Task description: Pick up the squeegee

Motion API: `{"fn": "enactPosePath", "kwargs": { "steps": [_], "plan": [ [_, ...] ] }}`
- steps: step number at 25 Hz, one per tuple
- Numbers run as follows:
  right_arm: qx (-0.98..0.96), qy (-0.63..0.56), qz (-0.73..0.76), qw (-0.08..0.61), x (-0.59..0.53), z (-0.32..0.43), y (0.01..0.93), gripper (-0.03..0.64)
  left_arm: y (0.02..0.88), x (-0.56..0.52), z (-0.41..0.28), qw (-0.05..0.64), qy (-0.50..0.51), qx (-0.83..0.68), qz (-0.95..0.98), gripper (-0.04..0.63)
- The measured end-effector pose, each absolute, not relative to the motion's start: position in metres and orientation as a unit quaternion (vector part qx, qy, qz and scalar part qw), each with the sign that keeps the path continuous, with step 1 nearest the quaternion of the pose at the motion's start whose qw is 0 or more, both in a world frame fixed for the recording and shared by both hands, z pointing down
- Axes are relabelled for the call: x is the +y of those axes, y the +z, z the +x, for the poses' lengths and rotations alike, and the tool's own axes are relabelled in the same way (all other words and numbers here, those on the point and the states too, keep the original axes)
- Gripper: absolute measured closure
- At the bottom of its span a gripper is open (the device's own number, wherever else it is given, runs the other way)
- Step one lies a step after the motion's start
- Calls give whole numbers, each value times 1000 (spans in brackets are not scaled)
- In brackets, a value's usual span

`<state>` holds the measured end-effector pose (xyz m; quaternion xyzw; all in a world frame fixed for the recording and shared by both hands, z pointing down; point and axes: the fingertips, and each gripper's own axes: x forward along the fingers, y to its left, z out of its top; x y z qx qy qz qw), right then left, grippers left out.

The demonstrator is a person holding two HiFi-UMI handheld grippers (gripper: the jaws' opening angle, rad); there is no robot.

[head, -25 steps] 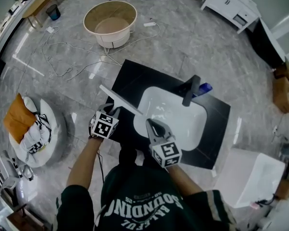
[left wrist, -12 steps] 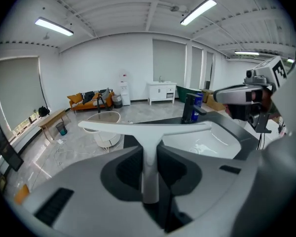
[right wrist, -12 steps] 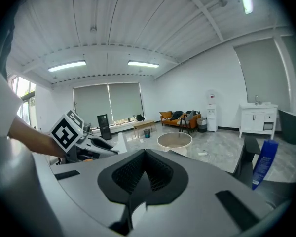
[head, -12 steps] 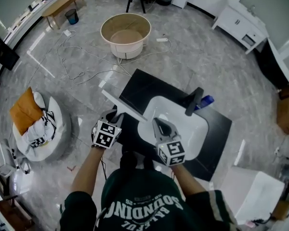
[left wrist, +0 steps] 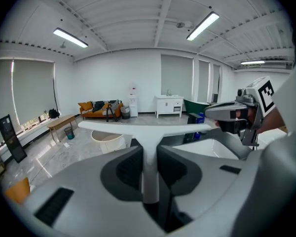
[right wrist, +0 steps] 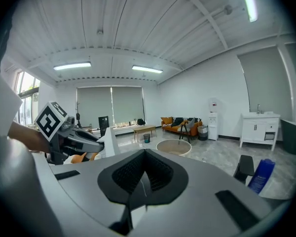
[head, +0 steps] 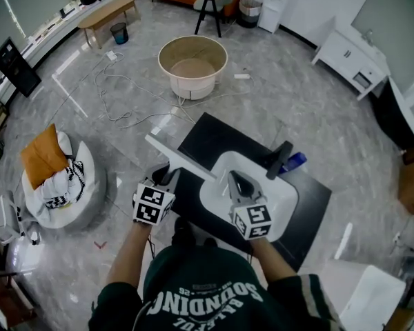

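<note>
The white T-shaped squeegee is held in the air over the left edge of the black counter. My left gripper is shut on its handle, which stands upright between the jaws in the left gripper view, the squeegee with its blade lying level across the top. My right gripper hovers over the white sink, just right of the blade's end, jaws shut with nothing in them. From the right gripper view, my right gripper shows its pads meeting, and the left gripper is at the left.
A black faucet and a blue bottle stand behind the sink. A round beige tub sits on the floor beyond, with cables beside it. A cushion pile lies left, and a white cabinet far right.
Both grippers have risen, the left one more, carrying the squeegee up off the counter. The right gripper stayed shut and empty beside it.
</note>
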<state>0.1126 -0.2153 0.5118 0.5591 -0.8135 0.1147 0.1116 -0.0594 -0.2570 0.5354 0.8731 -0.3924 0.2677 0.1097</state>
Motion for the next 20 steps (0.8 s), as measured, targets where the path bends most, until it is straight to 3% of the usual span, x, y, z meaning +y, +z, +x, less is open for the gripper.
{"fn": "enactPosePath", "kwargs": {
  "steps": [20],
  "plan": [
    [-815,107,560,105,-211,110,507,617,512,-256,-56,122,223,-405,878,520]
  ]
}}
